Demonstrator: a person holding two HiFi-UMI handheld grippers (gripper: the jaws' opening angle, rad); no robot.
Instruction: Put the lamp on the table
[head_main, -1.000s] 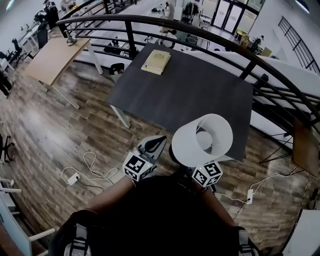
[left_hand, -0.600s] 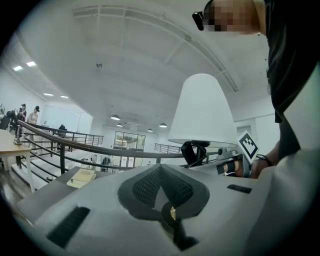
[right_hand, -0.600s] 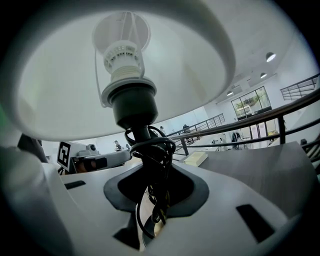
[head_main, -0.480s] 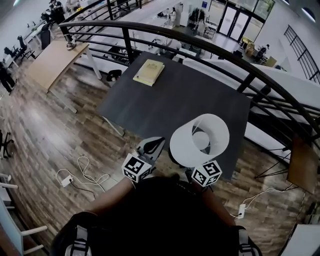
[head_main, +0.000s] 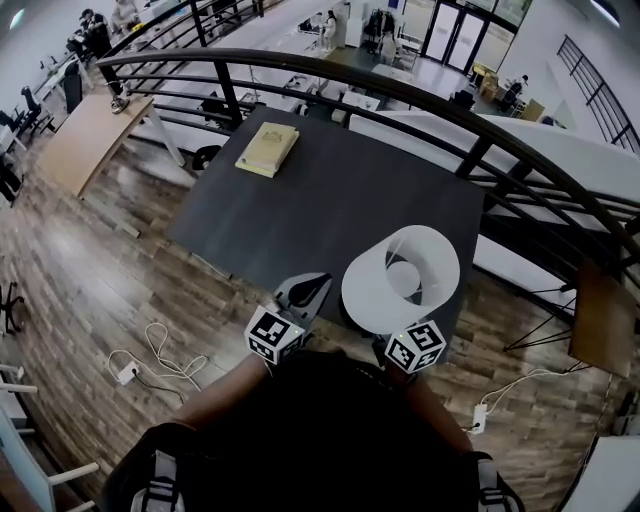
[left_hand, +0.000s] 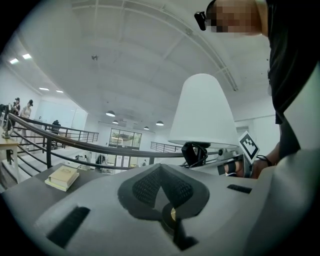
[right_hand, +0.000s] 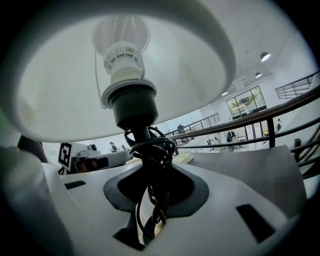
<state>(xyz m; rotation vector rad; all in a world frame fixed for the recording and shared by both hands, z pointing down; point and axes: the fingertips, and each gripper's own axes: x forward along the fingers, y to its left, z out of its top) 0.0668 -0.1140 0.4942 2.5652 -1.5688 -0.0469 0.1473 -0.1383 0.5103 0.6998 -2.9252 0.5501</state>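
Note:
The lamp (head_main: 402, 278) has a white cone shade and a black stem with its cord wound round it. It stands upright over the near right corner of the dark table (head_main: 340, 190). My right gripper (right_hand: 155, 189) is shut on the cord-wrapped stem (right_hand: 149, 150), just under the bulb socket. In the head view the shade hides its jaws and only the marker cube (head_main: 415, 347) shows. My left gripper (head_main: 303, 295) is shut and holds nothing. It is level beside the lamp (left_hand: 202, 110), to its left, at the table's near edge.
A yellow book (head_main: 266, 148) lies at the table's far left. A black railing (head_main: 470, 150) curves behind the table and along its right. A wooden table (head_main: 80, 140) stands far left. White cables and a plug (head_main: 150, 355) lie on the wood floor at the left.
Both grippers and the lamp have come forward toward the dark table. The lamp shade now sits over the table's near right corner. The grip on the lamp is unchanged.

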